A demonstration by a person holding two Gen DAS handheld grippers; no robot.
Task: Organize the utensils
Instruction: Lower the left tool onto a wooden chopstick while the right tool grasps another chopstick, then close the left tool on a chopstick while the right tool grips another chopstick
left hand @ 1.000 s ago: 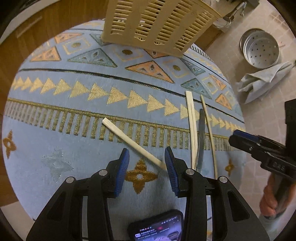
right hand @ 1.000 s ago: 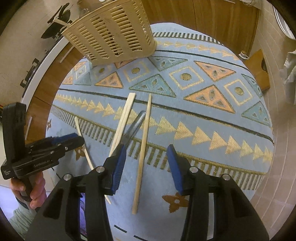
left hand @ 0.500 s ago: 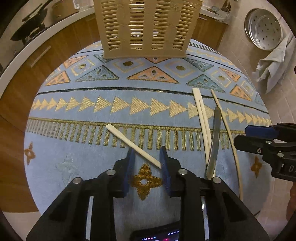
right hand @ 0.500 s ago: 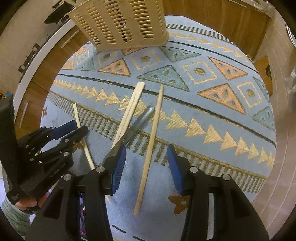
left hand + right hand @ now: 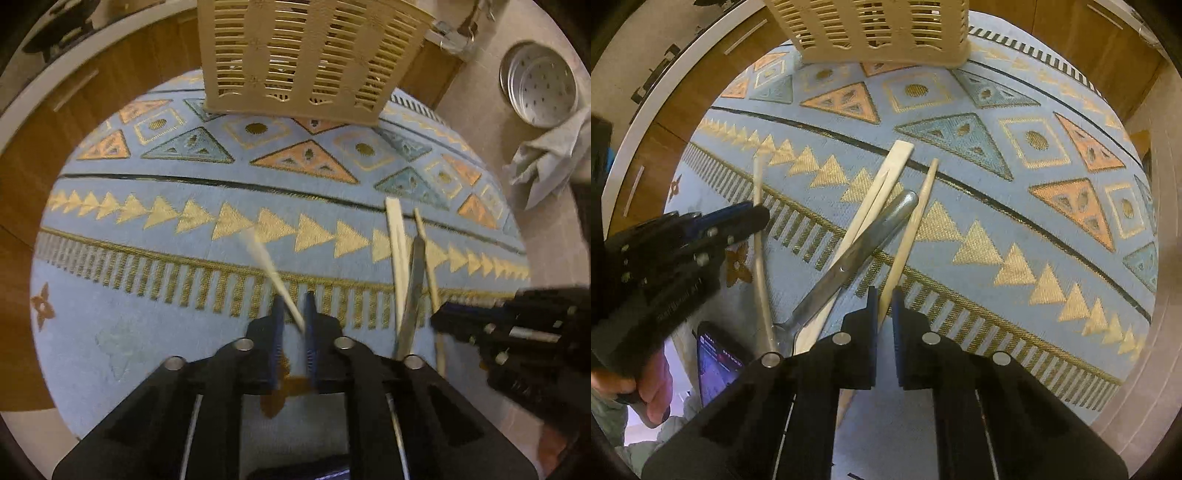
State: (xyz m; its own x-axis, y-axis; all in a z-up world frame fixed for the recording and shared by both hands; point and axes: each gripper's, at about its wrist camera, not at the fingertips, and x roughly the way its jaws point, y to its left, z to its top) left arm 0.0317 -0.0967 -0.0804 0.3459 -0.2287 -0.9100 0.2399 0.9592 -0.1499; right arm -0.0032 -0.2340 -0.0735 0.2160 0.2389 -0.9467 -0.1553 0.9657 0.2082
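- Warm, dim indoor light, soft shadows.
- Left wrist view smeared by motion blur (the chopstick [image 5: 271, 275] most).
- Right wrist view sharper.
- Fisheye bends edges; corners go black.

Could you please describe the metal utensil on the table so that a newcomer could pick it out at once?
Start at the slatted beige basket at the far edge of the blue patterned tablecloth. Nearer the camera lies a cluster of pale wooden chopsticks. The metal utensil lies diagonally among them, the only grey, shiny piece.

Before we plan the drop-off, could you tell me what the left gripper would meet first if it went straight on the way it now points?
Probably the slatted basket, beyond the chopstick that the left gripper grips; only patterned cloth lies between, though depth is unclear.
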